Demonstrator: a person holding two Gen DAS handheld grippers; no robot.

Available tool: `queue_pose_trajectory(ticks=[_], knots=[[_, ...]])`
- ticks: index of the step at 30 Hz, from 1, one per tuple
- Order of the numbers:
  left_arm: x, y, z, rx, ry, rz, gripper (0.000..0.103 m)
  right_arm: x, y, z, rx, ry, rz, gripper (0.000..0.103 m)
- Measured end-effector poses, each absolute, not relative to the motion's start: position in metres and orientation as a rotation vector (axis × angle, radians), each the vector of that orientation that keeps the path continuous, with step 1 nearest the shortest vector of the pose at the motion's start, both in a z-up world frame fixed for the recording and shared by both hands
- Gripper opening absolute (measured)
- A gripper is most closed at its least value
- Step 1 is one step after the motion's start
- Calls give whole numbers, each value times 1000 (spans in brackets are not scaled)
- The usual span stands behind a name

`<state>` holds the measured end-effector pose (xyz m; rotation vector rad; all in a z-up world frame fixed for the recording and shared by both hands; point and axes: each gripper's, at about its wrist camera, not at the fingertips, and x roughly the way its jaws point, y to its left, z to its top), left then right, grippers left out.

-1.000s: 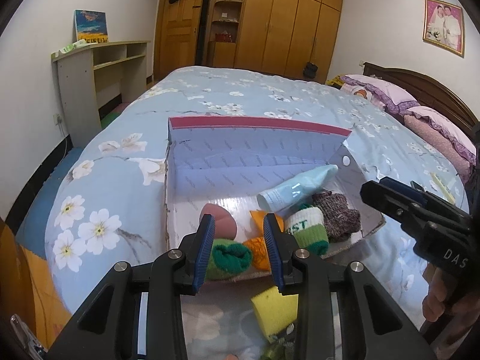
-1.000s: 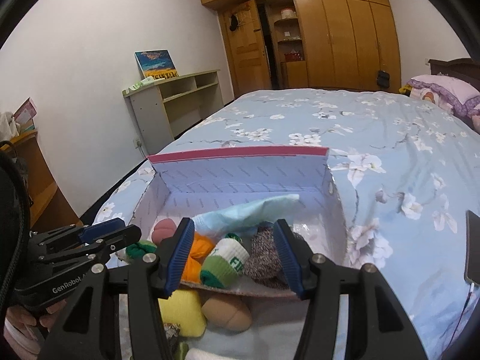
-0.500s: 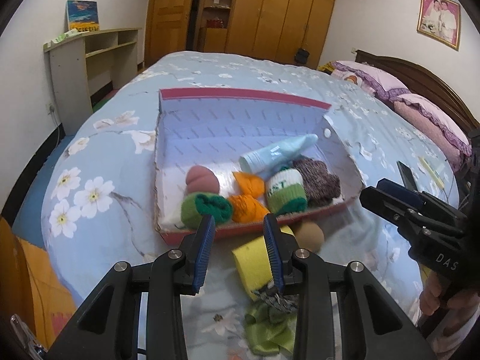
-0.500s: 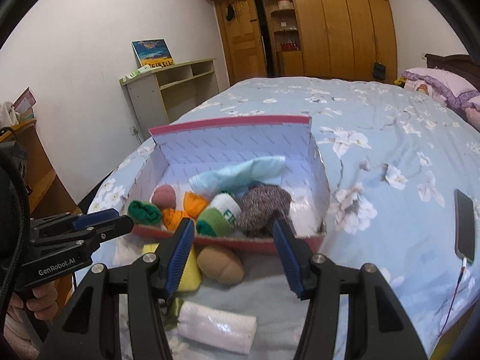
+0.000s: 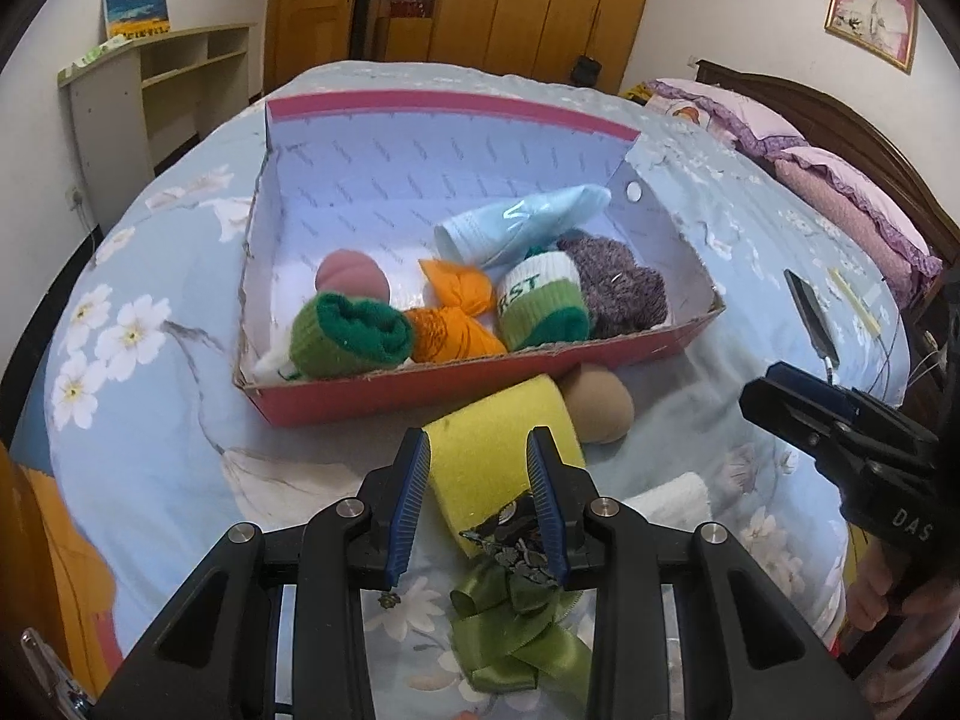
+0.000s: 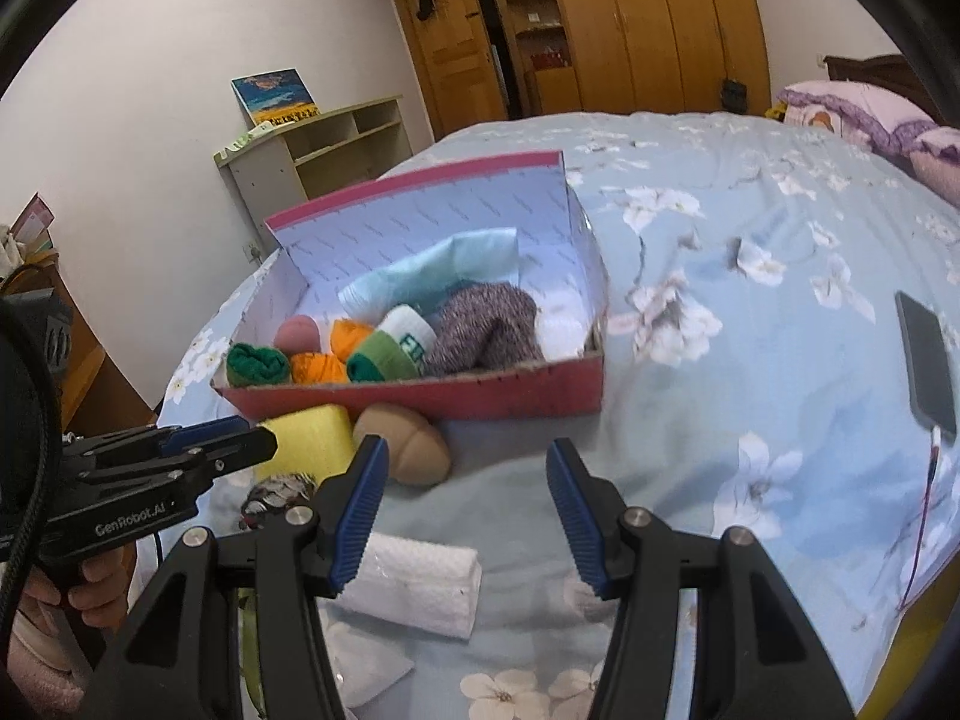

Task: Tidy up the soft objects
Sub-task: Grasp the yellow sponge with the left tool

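Note:
A red cardboard box (image 5: 420, 396) on the bed holds rolled socks, an orange cloth (image 5: 456, 312), a pink sponge (image 5: 354, 276), a purple knit (image 5: 624, 288) and a light blue packet (image 5: 522, 228). In front of it lie a yellow sponge (image 5: 498, 456), a tan round sponge (image 5: 600, 405), a green ribbon bow (image 5: 516, 630) and a white towel roll (image 6: 420, 582). My left gripper (image 5: 480, 444) is open, its fingers on either side of the yellow sponge. My right gripper (image 6: 465, 456) is open and empty, above the sheet right of the tan sponge (image 6: 408, 441).
A black phone (image 6: 927, 360) on a cable lies on the blue flowered bedspread (image 6: 750, 210) to the right. Pillows (image 5: 840, 192) are at the far right. A shelf unit (image 6: 312, 150) stands by the left wall and wooden wardrobes (image 6: 630, 18) at the back.
Both grippers have drawn back from the box towards the near edge of the bed. The left one now straddles the yellow sponge. Neither opening has changed.

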<state>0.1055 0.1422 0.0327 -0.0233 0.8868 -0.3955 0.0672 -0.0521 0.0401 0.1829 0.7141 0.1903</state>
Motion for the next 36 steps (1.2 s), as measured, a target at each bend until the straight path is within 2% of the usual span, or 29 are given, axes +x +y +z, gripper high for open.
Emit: queue_pose_trajectory(ticks=[7, 9, 11, 29, 36], knots=[[115, 148, 15, -40, 921, -394, 36, 68, -53, 27, 208, 740, 194, 58], [116, 150, 12, -52, 920, -393, 42, 68, -53, 23, 213, 747, 197, 58], [119, 151, 10, -60, 914, -392, 43, 68, -53, 20, 215, 754, 199, 58], [124, 150, 0, -180, 961, -436, 44, 64, -59, -8, 259, 820, 201, 58], [117, 158, 8, -185, 914, -432, 28, 61, -60, -14, 276, 830, 197, 58]])
